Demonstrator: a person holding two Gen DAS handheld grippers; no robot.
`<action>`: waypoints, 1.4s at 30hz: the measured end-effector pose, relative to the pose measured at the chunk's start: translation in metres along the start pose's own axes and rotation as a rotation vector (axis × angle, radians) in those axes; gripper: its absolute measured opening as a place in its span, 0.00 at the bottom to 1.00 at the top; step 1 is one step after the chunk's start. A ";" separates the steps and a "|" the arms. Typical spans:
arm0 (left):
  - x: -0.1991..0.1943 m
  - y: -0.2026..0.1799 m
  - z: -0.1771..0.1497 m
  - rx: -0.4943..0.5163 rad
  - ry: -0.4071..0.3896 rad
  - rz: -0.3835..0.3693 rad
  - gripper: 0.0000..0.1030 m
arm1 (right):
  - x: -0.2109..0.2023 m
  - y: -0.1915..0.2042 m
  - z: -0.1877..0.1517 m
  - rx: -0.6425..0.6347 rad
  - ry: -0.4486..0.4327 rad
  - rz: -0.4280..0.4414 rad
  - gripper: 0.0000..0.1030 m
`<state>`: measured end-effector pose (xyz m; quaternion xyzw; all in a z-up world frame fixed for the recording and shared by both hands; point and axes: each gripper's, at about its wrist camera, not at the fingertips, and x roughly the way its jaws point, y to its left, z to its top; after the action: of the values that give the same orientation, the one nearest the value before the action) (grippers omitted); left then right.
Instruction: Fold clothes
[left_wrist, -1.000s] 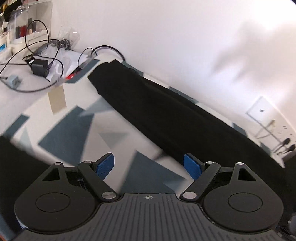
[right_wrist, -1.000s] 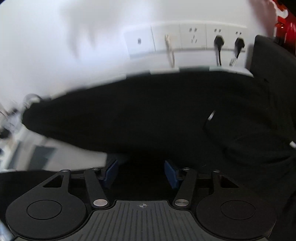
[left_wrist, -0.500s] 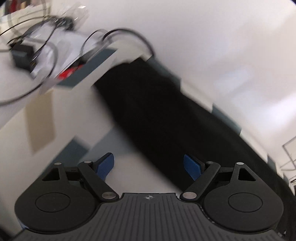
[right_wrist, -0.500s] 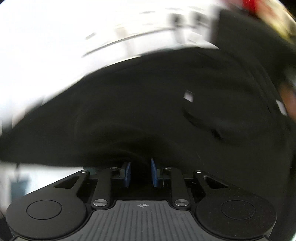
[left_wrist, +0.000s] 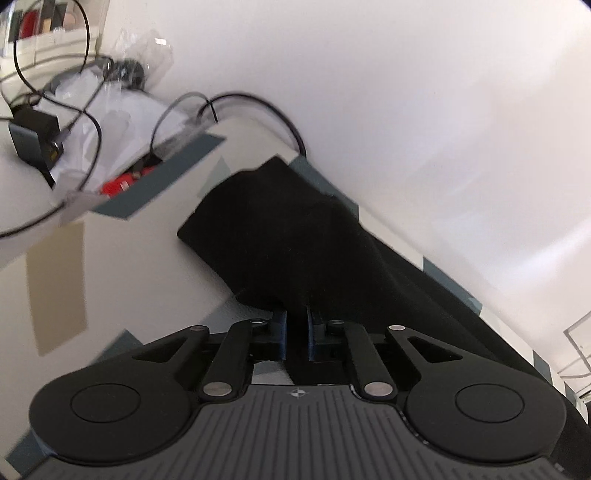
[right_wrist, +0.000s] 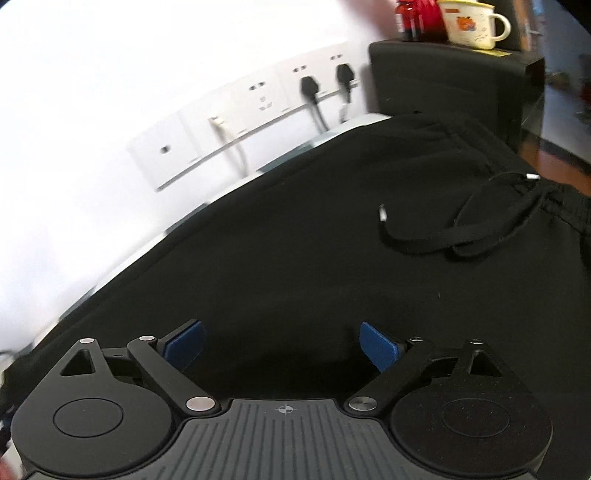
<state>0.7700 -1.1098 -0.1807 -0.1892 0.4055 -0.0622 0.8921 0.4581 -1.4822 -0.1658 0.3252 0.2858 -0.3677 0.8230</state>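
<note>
Black trousers (left_wrist: 306, 236) lie along the wall on a table with a grey-and-white patterned cover (left_wrist: 133, 266). My left gripper (left_wrist: 296, 325) is shut on the near edge of a trouser leg close to its cuff end, and the cloth bunches up between the blue pads. In the right wrist view the same black trousers (right_wrist: 295, 251) fill the frame, with the waistband and its drawstring (right_wrist: 458, 225) at the right. My right gripper (right_wrist: 282, 345) hovers open over the cloth, nothing between its blue pads (right_wrist: 184, 345).
Cables, a black power adapter (left_wrist: 33, 142), clear plastic wrap and a red item clutter the far left of the table. Wall sockets (right_wrist: 258, 110) with plugs run behind the trousers. A black box (right_wrist: 454, 85) carrying a mug (right_wrist: 472, 22) stands at the right.
My left gripper moved forward to the trouser leg and shut on its edge. My right gripper, nearly shut half a second ago, has opened wide and turned toward the waistband.
</note>
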 end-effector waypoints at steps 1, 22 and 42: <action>-0.003 0.003 0.001 0.002 -0.006 -0.005 0.10 | 0.011 0.001 0.003 -0.011 0.015 -0.025 0.89; -0.097 0.000 -0.036 0.274 -0.045 -0.023 0.87 | -0.013 -0.021 0.025 -0.096 -0.162 -0.146 0.98; -0.077 -0.085 -0.103 0.466 0.180 -0.093 0.93 | 0.017 0.005 0.020 -0.418 -0.030 0.070 0.28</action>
<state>0.6460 -1.1971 -0.1554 0.0094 0.4487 -0.2116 0.8682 0.4769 -1.5019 -0.1636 0.1516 0.3320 -0.2763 0.8891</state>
